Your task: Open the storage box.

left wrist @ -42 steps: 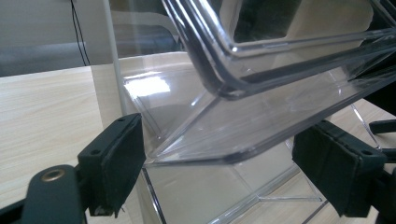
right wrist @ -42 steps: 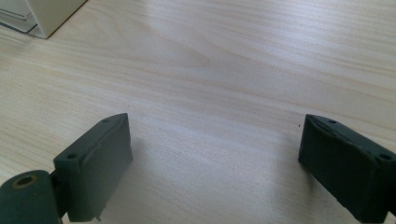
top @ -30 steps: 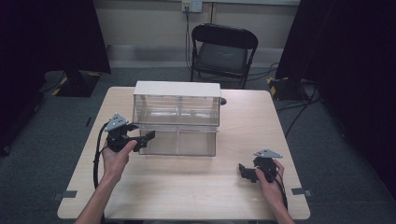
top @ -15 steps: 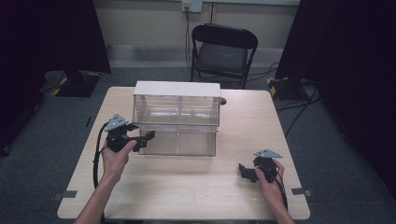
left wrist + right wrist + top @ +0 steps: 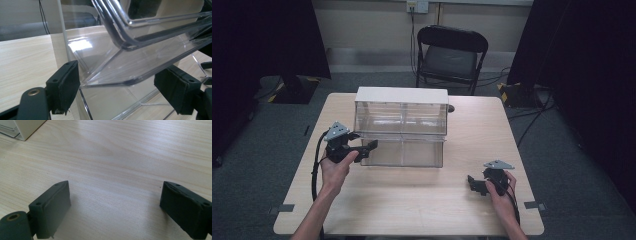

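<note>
While the clear plastic drawer unit (image 5: 401,127) stands toward the far middle of the wooden counter (image 5: 412,200), its lower drawer (image 5: 404,151) looks partly drawn out toward the person, with the upper compartments appearing shut under the white top. Judging from this, the opening of that drawer seems under way or just reached, and whatever is to go in or come out remains ahead; both compartments look empty as far as the glare allows. At the drawer's left front corner, the left gripper (image 5: 368,148) has its fingers (image 5: 63,86) spread wide on either side of the clear rim (image 5: 120,77), not clamped on it. That hand (image 5: 336,167) comes in low with the forearm angled up from the near edge. Well apart, near the right front edge, the right gripper (image 5: 475,184) rests low over bare wood, its fingers (image 5: 51,207) wide apart and holding nothing.
</note>
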`<state>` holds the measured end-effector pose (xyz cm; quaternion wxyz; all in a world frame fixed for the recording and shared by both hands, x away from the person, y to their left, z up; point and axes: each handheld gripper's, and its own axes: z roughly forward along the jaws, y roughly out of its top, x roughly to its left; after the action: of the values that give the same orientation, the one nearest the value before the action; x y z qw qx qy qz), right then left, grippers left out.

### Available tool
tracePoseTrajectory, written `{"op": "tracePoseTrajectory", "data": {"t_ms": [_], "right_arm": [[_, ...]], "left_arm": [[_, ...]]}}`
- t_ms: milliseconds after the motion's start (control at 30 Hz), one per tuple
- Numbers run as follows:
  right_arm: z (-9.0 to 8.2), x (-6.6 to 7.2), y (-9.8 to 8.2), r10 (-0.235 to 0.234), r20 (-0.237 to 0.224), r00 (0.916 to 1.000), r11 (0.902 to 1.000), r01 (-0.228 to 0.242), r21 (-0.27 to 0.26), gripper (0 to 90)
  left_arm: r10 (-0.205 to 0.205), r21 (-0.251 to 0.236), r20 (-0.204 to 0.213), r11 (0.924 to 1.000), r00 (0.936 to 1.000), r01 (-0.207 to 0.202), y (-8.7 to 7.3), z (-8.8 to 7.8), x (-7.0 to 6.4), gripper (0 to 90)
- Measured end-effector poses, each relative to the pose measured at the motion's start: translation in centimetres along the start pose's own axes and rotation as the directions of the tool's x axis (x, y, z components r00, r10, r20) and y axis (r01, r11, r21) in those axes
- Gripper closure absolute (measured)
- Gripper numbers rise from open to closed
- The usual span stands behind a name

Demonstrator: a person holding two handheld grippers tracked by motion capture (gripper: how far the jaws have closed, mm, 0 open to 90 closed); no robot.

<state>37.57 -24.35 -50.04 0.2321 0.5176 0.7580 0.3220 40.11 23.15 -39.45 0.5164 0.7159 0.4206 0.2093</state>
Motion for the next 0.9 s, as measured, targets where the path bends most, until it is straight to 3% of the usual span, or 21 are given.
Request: {"op": "tracePoseTrajectory", "data": {"t_ms": [900], "right_arm": [[0.00,0.00,0.00,0.000,0.000,1.0000,1.0000,0.000,0.000,8.8]], "left_arm": [[0.001,0.002,0.003,1.0000,1.0000,-0.001,0.01,0.04,-0.09,18.0]]}}
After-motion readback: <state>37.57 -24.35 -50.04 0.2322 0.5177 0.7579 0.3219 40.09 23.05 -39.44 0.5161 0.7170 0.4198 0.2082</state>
